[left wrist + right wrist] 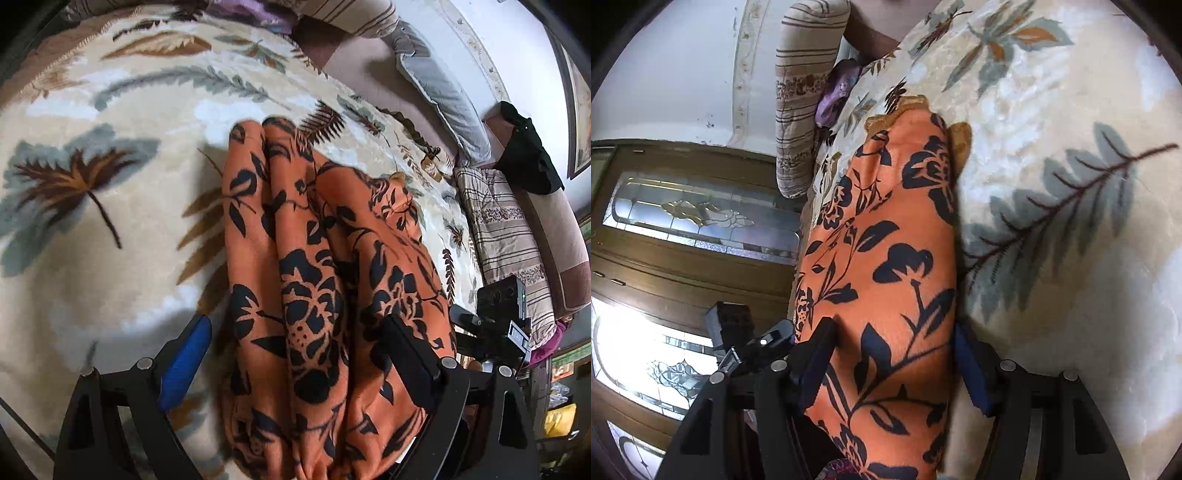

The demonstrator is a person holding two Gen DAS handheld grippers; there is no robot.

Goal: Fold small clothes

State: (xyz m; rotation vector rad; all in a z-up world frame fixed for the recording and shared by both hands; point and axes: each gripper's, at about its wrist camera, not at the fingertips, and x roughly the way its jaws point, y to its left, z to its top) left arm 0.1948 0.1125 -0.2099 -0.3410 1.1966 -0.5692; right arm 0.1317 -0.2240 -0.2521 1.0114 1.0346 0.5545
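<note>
An orange garment with black flower print (pixel 314 266) lies bunched in long folds on a cream leaf-patterned blanket (pixel 110 221). My left gripper (pixel 295 347) stands wide open around its near end; the blue-padded left finger (pixel 184 362) is clear of the cloth, the right finger (pixel 410 358) touches it. In the right wrist view the same garment (pixel 894 258) runs between the fingers of my right gripper (pixel 890 354), which is closed on the cloth from both sides. The other gripper's camera body (pixel 502 314) shows at the right of the left wrist view.
The blanket (pixel 1071 221) covers a bed. Striped quilts (pixel 506 236) (pixel 798 92) and a grey pillow (pixel 439 88) lie along its edge. A black cloth (pixel 528 155) hangs on the headboard. A wooden door with glass panes (pixel 683 236) stands beyond the bed.
</note>
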